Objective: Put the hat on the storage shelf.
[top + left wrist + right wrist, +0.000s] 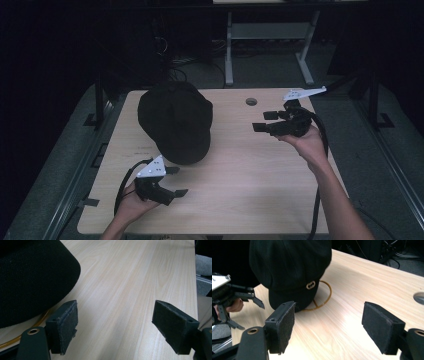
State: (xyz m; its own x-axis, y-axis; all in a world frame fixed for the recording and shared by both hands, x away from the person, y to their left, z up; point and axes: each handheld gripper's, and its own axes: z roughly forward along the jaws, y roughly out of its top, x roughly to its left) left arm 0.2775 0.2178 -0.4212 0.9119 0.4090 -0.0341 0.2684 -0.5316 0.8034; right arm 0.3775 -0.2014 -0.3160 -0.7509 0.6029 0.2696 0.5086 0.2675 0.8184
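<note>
Your left hand-held gripper [175, 181] sits near the desk's [250, 170] near left corner, jaws spread wide and gripping nothing, just beside the cap's [175, 120] near edge. Your right hand-held gripper [265, 121] hangs above the desk toward its far right corner, jaws likewise released and empty, aimed across at the cap. The cap lies on the left half of the desk, toward the far edge, over a thin yellow ring [325, 296] that peeks from under it. A round hole [251, 101] shows near the far edge.
</note>
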